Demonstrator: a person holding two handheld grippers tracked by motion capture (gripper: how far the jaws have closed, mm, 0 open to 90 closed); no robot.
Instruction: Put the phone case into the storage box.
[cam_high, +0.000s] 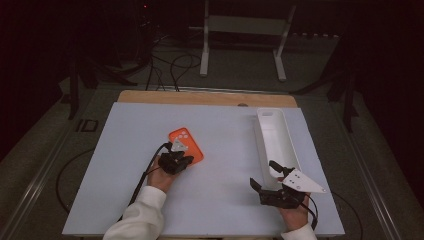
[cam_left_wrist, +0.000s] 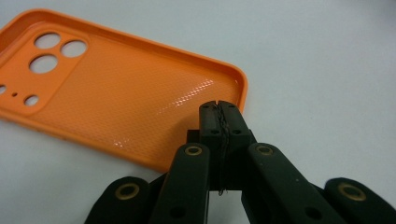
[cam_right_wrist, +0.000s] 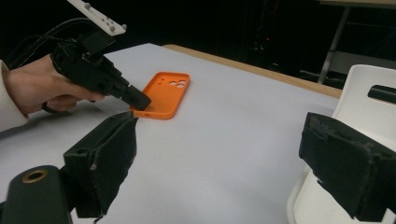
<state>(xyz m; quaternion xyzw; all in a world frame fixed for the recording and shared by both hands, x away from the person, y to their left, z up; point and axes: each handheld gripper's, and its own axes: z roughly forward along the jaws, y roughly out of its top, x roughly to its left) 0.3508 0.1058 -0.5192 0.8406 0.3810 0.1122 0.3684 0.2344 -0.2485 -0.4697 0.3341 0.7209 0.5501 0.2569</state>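
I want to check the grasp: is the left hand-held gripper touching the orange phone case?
Cannot tell. In the left gripper view, the shut left hand-held gripper overlaps the orange phone case edge; neither contact nor a gap is plain.

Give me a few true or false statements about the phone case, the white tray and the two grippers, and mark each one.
1. The orange phone case lies inside the white tray. False: it lies on the table, left of the tray.
2. The left gripper has its jaws closed together at the case's edge. True.
3. The right gripper is clamped on the case. False: its jaws stand wide apart beside the tray.
4. The case lies with its hollow inside facing up. True.
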